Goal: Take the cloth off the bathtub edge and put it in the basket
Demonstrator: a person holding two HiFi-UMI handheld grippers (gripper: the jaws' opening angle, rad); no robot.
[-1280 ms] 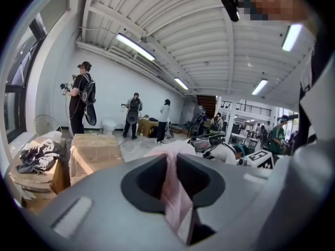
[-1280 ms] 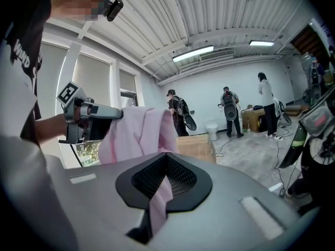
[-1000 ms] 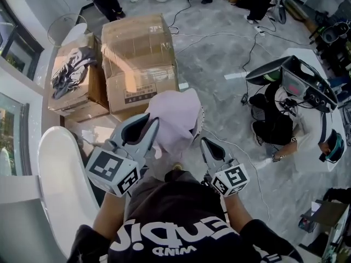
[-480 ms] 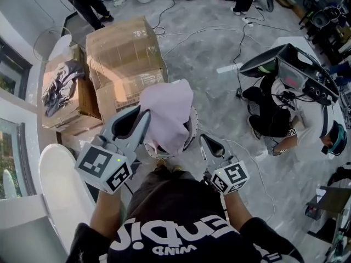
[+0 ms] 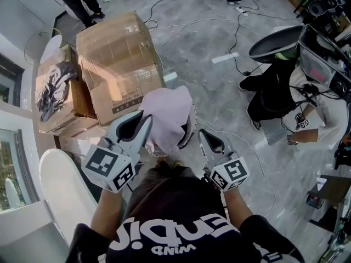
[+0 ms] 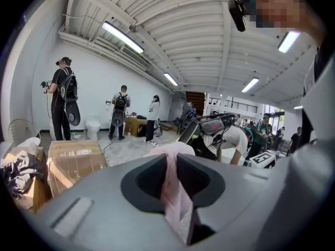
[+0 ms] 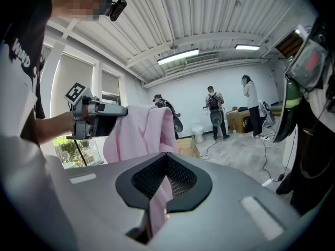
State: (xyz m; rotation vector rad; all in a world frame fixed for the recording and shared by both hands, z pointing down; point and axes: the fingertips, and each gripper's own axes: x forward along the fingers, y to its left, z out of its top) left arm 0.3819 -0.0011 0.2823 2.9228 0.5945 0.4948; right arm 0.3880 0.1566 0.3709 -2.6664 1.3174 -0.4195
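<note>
A pale pink cloth (image 5: 170, 111) hangs over a round basket (image 5: 191, 126) on the floor and hides most of it. My left gripper (image 5: 145, 116) is shut on the cloth's upper left part. In the left gripper view the cloth (image 6: 175, 192) runs pinched between the jaws of the left gripper (image 6: 171, 156). My right gripper (image 5: 202, 133) sits at the cloth's right edge by the basket rim. In the right gripper view a pink strip lies in the closed jaws of the right gripper (image 7: 166, 155), and the rest of the cloth (image 7: 141, 135) hangs beyond them.
The white bathtub edge (image 5: 60, 185) curves at the lower left. Taped cardboard boxes (image 5: 118, 59) stand behind the basket, one with a dark garment (image 5: 52, 86) on it. A crouching person (image 5: 279, 103) is at the right. Cables (image 5: 236, 32) cross the grey floor.
The head view has shifted, so the boxes sit further left and up. The cloth has come down closer over the basket. Both grippers keep their hold.
</note>
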